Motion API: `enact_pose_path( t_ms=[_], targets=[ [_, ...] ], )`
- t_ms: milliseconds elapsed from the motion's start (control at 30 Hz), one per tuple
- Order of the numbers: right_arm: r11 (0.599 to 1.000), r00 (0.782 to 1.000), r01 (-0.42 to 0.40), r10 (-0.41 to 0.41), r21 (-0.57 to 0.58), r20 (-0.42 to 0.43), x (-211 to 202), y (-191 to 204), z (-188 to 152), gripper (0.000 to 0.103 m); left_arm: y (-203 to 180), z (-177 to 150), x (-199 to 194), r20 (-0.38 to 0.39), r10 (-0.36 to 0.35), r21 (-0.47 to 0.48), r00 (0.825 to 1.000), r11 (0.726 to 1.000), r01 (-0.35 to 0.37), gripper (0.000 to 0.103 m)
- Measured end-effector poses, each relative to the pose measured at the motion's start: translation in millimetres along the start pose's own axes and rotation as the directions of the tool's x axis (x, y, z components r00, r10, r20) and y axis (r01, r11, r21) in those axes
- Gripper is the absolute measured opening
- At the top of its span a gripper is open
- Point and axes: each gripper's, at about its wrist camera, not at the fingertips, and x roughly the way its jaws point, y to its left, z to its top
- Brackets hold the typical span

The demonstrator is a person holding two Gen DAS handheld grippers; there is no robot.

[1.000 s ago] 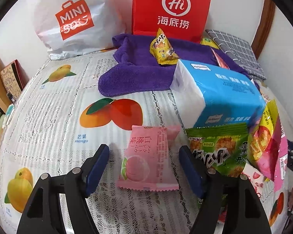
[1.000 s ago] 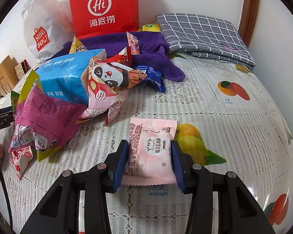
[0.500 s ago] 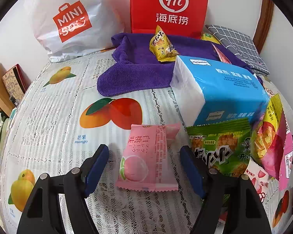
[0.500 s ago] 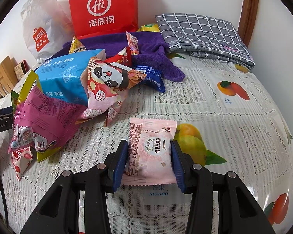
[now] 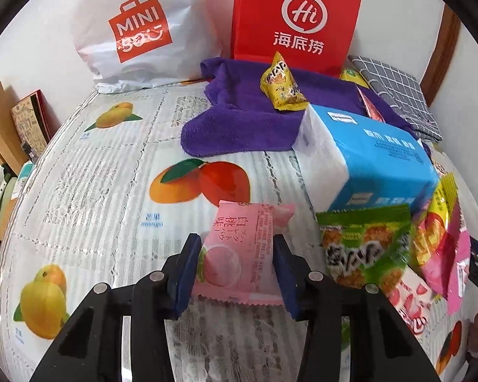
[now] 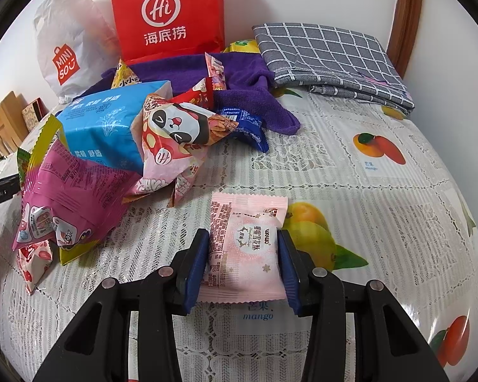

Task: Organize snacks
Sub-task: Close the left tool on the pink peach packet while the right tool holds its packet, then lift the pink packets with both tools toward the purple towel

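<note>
**Two grippers, each clamped on a pink snack pkt**

Left wrist view: left gripper (image 5: 235,269), jaws clamped on a pink peach pkt (image 5: 242,251) over the fruit-print tabletop (image 5: 111,191). Just right of pkt: green snack bag (image 5: 366,245); beyond that, blue tissue pack (image 5: 376,159).

Right wrist view: right gripper (image 6: 243,267), jaws clamped on a pink pastry pkt (image 6: 245,245), near tabletop's front edge. Left of pkt: magenta bag (image 6: 76,197), panda bag (image 6: 178,133).
</note>
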Motion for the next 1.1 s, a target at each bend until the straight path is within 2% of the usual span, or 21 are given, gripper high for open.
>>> enact_pose_path(
  t_ms=[100, 333, 500, 833, 1100],
  targets=[
    [1.000, 1.000, -0.006, 0.006, 0.007, 0.001, -0.8, -0.7, 0.0, 0.041, 0.8, -2.2, -9.3, -0.008, -0.035, -0.016, 0.999, 0.999, 0.034, 0.043],
    [1.000, 1.000, -0.009, 0.009, 0.027, 0.010, -9.0, -2.8, 1.3, 0.041, 3.0, -1.2, -36.5, 0.017, -0.052, -0.021, 0.999, 0.998, 0.052, 0.043],
    [0.996, 0.998, -0.044, 0.042, 0.077, 0.040, -30.1, -5.4, 9.8, 0.041, -1.7, 10.8, -62.9, 0.054, -0.067, -0.012, 0.996, 0.998, 0.068, 0.043],
    [0.998, 0.991, -0.029, 0.022, 0.054, 0.128, -77.9, 7.9, 61.6, 0.041, -26.2, 45.3, -95.7, 0.102, -0.071, 0.030, 0.992, 0.997, 0.069, 0.043],
    [0.998, 0.984, -0.056, 0.050, 0.035, 0.169, -99.6, 27.3, 104.1, 0.041, -33.7, 75.4, -104.8, 0.117, -0.125, 0.021, 0.985, 0.992, 0.124, 0.043]
  ],
)
